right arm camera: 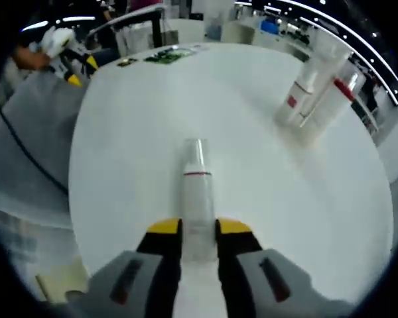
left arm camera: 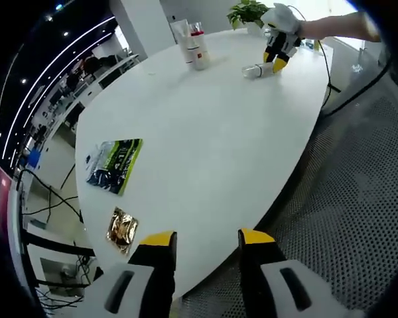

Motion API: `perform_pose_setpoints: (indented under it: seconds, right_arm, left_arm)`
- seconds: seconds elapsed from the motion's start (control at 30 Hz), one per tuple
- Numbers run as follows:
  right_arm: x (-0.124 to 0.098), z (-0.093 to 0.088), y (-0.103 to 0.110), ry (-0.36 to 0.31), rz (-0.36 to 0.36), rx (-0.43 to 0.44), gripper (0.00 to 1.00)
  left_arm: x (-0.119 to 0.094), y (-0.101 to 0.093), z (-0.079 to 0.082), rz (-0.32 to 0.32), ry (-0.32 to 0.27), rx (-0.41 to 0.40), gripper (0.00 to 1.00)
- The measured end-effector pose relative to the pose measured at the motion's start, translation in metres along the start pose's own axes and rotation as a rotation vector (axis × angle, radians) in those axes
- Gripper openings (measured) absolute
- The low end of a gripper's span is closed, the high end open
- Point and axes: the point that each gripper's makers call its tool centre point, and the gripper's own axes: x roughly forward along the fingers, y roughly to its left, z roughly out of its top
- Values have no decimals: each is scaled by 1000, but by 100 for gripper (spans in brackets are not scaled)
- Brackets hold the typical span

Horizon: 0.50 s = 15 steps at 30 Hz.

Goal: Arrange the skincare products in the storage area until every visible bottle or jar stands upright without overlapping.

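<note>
Right gripper [right arm camera: 199,233] fingers clamp a lying clear plastic bottle [right arm camera: 198,192] (red band, label unreadable) on the white round bench [right arm camera: 132,152]; left gripper [left arm camera: 207,240] fingers gape wide, holding nothing.

Three skincare containers are on the white table [left arm camera: 205,152]: two upright tubes [right arm camera: 315,89] standing close together (one has a red band near its cap) and one clear bottle [right arm camera: 198,192] lying on its side. Two flat packets lie near the table's edge: one green and black sachet [left arm camera: 115,164] and one small gold sachet [left arm camera: 122,228]. One potted plant [left arm camera: 247,13] is at the far end.
</note>
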Motion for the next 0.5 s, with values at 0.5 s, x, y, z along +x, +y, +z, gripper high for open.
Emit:
perform_pose_setpoints:
  seconds: [0.5]
  right_arm:
    - [-48, 58, 34, -434, 83, 427, 17]
  left_arm:
    - [2, -54, 148, -254, -337, -545, 40]
